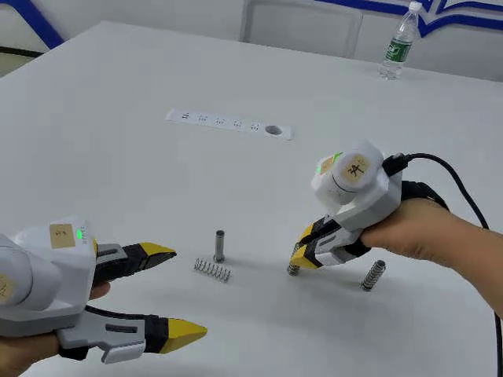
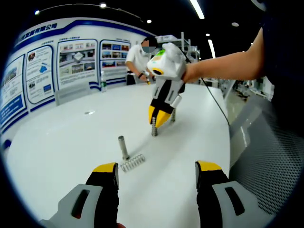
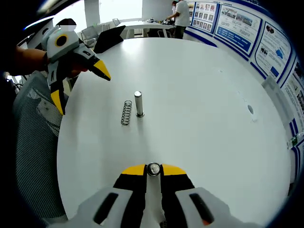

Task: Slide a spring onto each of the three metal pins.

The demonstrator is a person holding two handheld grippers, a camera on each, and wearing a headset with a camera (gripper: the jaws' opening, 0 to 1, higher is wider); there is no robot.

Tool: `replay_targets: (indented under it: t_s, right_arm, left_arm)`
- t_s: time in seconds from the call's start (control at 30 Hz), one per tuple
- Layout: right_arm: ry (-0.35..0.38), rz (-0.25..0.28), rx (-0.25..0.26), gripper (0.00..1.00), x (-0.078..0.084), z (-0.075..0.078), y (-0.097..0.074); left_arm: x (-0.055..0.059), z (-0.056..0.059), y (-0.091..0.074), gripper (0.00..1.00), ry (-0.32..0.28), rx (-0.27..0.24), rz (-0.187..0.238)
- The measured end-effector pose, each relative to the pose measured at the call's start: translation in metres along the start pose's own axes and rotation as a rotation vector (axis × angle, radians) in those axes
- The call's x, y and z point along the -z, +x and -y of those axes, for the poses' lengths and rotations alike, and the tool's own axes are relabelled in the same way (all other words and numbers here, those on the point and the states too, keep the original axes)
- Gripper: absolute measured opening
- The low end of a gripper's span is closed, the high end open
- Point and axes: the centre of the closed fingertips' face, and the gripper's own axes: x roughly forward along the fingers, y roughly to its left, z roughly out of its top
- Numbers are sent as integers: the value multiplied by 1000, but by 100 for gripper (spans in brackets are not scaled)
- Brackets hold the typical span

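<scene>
A bare metal pin (image 1: 219, 245) (image 2: 123, 147) (image 3: 138, 103) stands upright mid-table. Beside it a loose spring (image 1: 212, 270) (image 2: 133, 162) (image 3: 126, 112) lies flat. My right gripper (image 1: 302, 253) (image 2: 159, 117) (image 3: 153, 170) is shut on a spring (image 1: 293, 269) (image 2: 154, 129) that sits over a second pin, whose round top (image 3: 153, 168) shows between the yellow tips. A third pin wearing a spring (image 1: 372, 275) stands to the right of that hand. My left gripper (image 1: 174, 292) (image 2: 157, 168) (image 3: 80, 88) hovers open and holds nothing, a short way left of the loose spring.
A white power strip (image 1: 228, 124) lies farther back on the white table (image 1: 118, 141). A water bottle (image 1: 399, 41) stands at the far right edge, near a chair back (image 1: 299, 27). A black cable (image 1: 460, 188) trails from the right gripper. A person (image 2: 137, 61) stands beyond the table.
</scene>
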Motion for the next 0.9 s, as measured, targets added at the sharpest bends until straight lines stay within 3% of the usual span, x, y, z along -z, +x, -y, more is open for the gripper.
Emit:
replay_targets:
  t_s: [0.4, 0.9]
  right_arm:
    - [15, 4, 9, 16, 3, 0, 2]
    - [43, 68, 64, 20, 1, -2, -22]
  left_arm:
    - [-2, 1, 0, 67, 6, 2, 1]
    - [-2, 1, 0, 67, 6, -1, 1]
